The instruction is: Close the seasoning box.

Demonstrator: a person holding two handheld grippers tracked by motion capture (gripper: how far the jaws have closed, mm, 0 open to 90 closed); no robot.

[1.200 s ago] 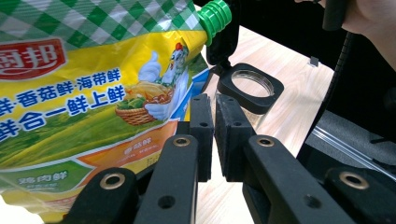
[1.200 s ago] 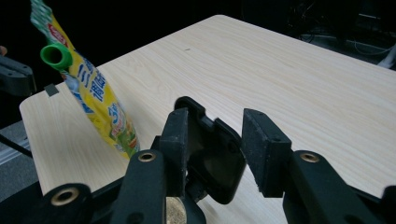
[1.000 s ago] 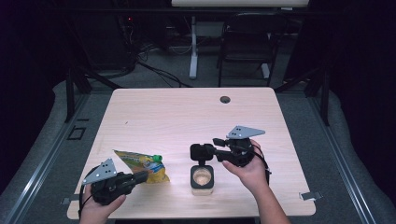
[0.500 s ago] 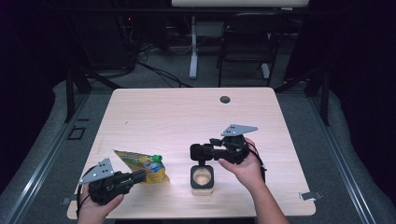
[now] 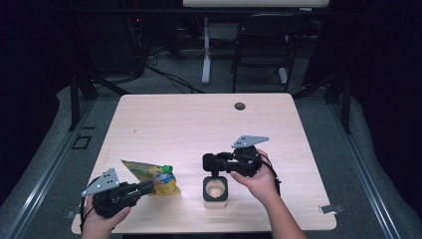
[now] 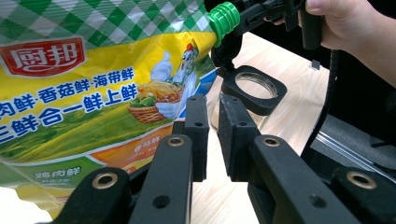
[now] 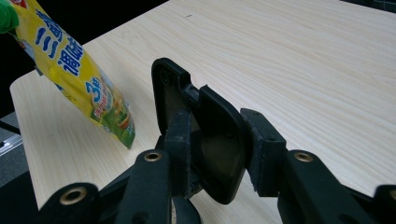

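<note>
A yellow seasoning pouch (image 5: pixel 149 177) with a green cap (image 5: pixel 168 168) is tilted up off the table's front left. My left gripper (image 5: pixel 147 186) is shut on its lower end. In the left gripper view the pouch (image 6: pixel 93 93) runs behind the left jaw, and the jaws have just been opening a little, with a slim gap at the tips. A small jar (image 5: pixel 215 190) of beige powder stands at front centre, its black flip lid (image 7: pixel 210 121) raised. My right gripper (image 5: pixel 209 163) has just been closing, and its jaws stand on either side of that lid.
The wooden table (image 5: pixel 199 124) stretches bare behind the jar, with a round cable hole (image 5: pixel 240 106) near its far edge. Beyond it are a chair, a desk leg and floor cables. A metal clip (image 5: pixel 326 209) sits at the front right corner.
The right gripper has shifted a little to the left over the jar. The left gripper and the pouch stay where they were.
</note>
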